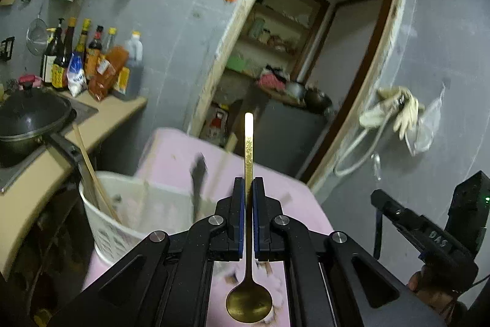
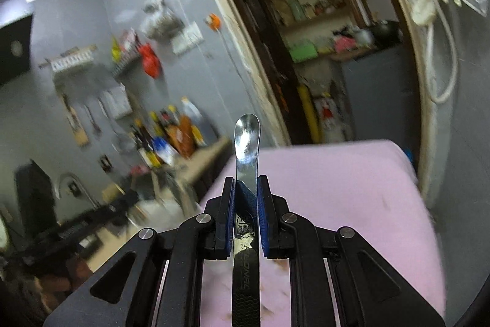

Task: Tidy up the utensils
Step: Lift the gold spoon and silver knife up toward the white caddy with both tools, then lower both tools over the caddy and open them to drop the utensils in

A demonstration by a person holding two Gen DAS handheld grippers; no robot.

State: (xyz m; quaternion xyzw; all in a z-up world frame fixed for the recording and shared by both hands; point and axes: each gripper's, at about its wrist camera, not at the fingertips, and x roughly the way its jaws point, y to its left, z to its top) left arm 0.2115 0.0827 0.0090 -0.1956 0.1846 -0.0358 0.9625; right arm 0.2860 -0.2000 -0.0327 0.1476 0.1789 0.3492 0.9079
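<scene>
My left gripper (image 1: pixel 248 183) is shut on a gold spoon (image 1: pixel 248 143) by its thin handle; the handle points forward and the bowl hangs back toward the camera. It is held above the pink table (image 1: pixel 288 204). A white utensil holder (image 1: pixel 122 216) with wooden chopsticks (image 1: pixel 95 176) and a dark utensil stands at the table's left edge, to the left of the gripper. My right gripper (image 2: pixel 246 183) is shut on a flat silver utensil (image 2: pixel 246 143) with a rounded tip, held above the pink table (image 2: pixel 352 189). The right gripper also shows in the left wrist view (image 1: pixel 428 235).
A counter (image 1: pixel 101 127) at the left carries a black wok (image 1: pixel 30 118) and several sauce bottles (image 1: pixel 88 60). An open doorway (image 1: pixel 306 66) lies beyond the table. Gloves and a hose (image 1: pixel 395 112) hang on the grey wall at the right.
</scene>
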